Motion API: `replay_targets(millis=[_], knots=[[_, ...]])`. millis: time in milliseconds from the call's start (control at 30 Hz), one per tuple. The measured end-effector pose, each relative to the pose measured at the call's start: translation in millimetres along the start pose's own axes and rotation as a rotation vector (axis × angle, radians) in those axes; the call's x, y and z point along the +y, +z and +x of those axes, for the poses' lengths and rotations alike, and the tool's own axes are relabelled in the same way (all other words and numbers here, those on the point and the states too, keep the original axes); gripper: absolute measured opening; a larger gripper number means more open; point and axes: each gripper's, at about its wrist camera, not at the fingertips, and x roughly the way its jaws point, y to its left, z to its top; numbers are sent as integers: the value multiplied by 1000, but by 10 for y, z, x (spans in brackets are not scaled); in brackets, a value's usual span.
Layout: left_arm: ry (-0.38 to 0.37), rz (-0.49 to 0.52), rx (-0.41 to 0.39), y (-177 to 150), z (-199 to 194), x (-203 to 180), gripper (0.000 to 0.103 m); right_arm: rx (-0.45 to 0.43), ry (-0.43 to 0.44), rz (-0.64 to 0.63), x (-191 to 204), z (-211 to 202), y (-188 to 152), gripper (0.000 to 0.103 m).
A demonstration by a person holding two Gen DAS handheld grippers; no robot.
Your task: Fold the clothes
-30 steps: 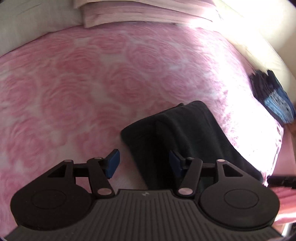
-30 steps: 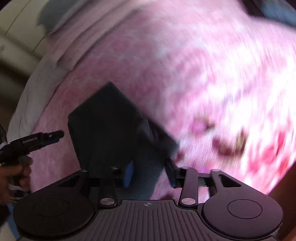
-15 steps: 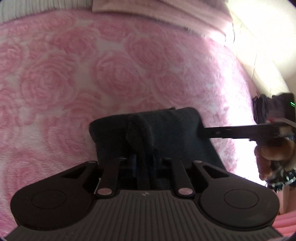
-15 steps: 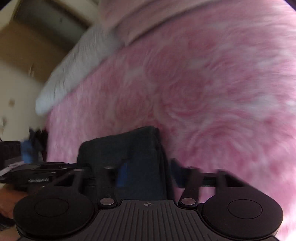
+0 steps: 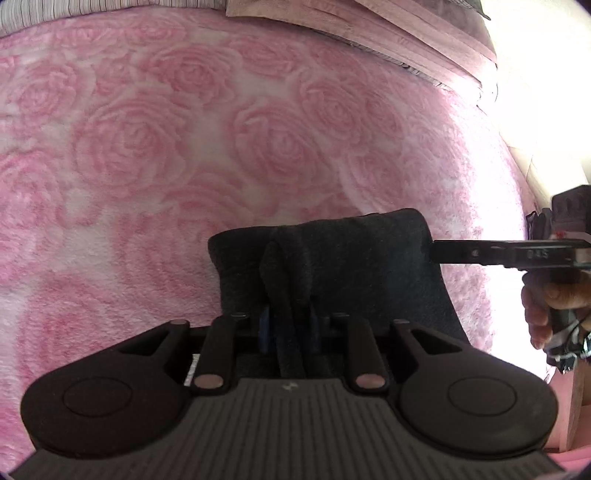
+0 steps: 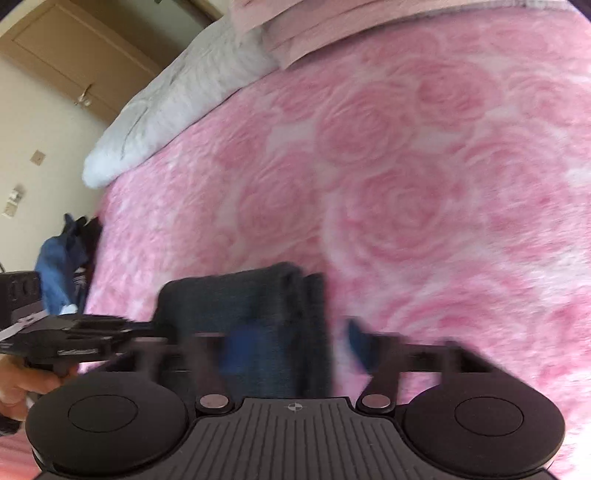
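Note:
A dark folded garment (image 5: 343,258) lies on the pink rose-patterned blanket (image 5: 184,129). My left gripper (image 5: 287,330) is shut on a raised fold of the garment at its near edge. In the right wrist view the same garment (image 6: 240,295) lies just ahead, and my right gripper (image 6: 295,343) is open with the garment's right edge between its blue pads (image 6: 240,347); this view is blurred. The right gripper shows side-on in the left wrist view (image 5: 509,253), touching the garment's right edge. The left gripper shows in the right wrist view (image 6: 74,332).
Folded pink bedding (image 5: 369,29) and a white quilt (image 6: 177,96) lie at the head of the bed. A pile of blue and dark clothes (image 6: 62,262) sits at the bed's edge. A door (image 6: 74,55) and wall stand beyond.
My left gripper moved onto the garment and shut on a fold. My right gripper swung round to the garment's right edge and stays open.

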Motion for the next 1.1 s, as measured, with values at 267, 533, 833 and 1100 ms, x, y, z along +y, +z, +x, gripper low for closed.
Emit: replay_targets(millis=[267,533,833,1100], knots=[[27,-22,35,-13,85,144,48,86,113,49,-171,332,85,71],[-79,-88,56,-16,248,349,44,93,211,154,-298,492,110,28],[-192,249,15,464,235,-863,36,-376,64,539,-676,-877,-863,26],[-244,512,93,79,107,-1548,41,-810,-380,1097,-642,-2018,-2850,26]])
